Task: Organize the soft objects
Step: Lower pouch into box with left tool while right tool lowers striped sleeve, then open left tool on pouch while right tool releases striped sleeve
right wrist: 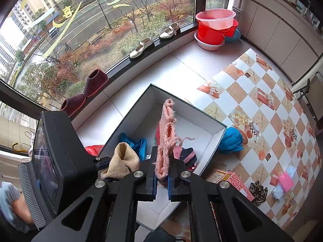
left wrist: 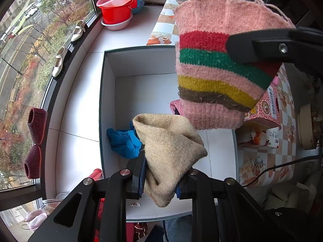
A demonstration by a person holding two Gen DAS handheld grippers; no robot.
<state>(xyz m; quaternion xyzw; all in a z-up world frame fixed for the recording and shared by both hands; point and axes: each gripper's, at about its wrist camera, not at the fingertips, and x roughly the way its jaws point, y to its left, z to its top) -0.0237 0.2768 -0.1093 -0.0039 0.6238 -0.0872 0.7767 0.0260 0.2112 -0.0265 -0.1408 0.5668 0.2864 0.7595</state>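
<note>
Clamped in the left gripper [left wrist: 161, 183], a crumpled tan knit cloth [left wrist: 171, 153] hangs over a white open box [left wrist: 107, 100]. Beside it, the right gripper [right wrist: 161, 181] pinches a pink knit piece [left wrist: 212, 66] striped red, green, yellow and brown. Blue fabric [left wrist: 125, 143] lies against the box's left wall; bare floor remains behind it.

Tan coarse-woven cloth pouch [left wrist: 171, 157] looks rough and matt; the pink striped knitted wool piece [left wrist: 214, 60] above it is fuzzy with frayed yarn ends. White cardboard box [left wrist: 123, 64] below both: smooth matt walls. Blue crumpled cloth [left wrist: 125, 141] inside it has a slight sheen.
</note>
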